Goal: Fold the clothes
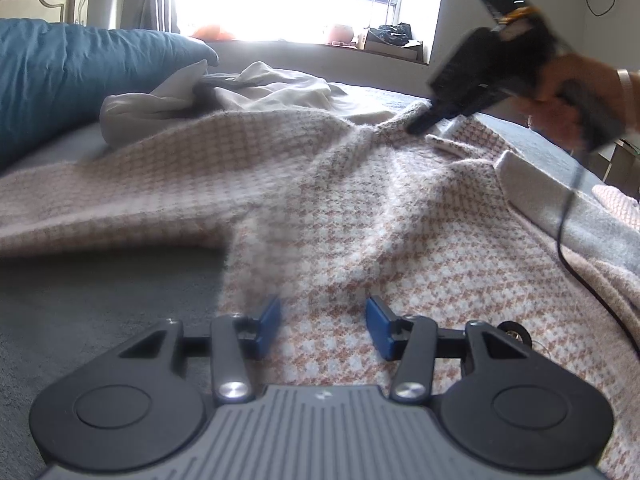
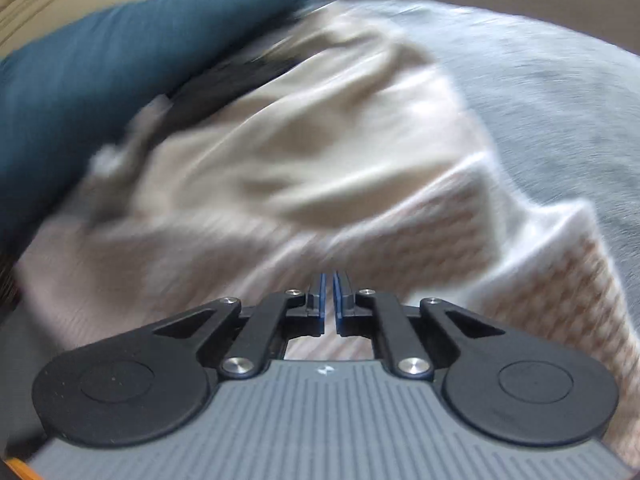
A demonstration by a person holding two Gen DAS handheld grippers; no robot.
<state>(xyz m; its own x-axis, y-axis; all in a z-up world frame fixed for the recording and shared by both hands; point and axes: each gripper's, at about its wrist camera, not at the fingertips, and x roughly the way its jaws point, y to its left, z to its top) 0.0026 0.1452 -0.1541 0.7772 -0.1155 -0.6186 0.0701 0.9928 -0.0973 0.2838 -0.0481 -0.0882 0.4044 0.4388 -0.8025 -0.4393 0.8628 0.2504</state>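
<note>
A pink-and-white houndstooth garment (image 1: 360, 220) lies spread across the bed, with a grey lining edge (image 1: 560, 200) at its right. My left gripper (image 1: 322, 308) hovers low over its near part, blue pads apart and nothing pinched. In the left wrist view my right gripper (image 1: 418, 126), held by a hand (image 1: 568, 92), pinches the garment's far part, and folds run up to its tip. In the blurred right wrist view my right gripper (image 2: 328, 280) has its pads nearly together over the houndstooth cloth (image 2: 440, 248).
A crumpled cream cloth (image 1: 280, 88) (image 2: 300, 140) lies beyond the garment, against a blue pillow (image 1: 80, 72) (image 2: 120, 60). The grey bed sheet (image 1: 100, 300) (image 2: 540, 80) shows at the left and the far right. A black cable (image 1: 568, 248) hangs from the right gripper. A cluttered window sill (image 1: 392, 36) runs behind.
</note>
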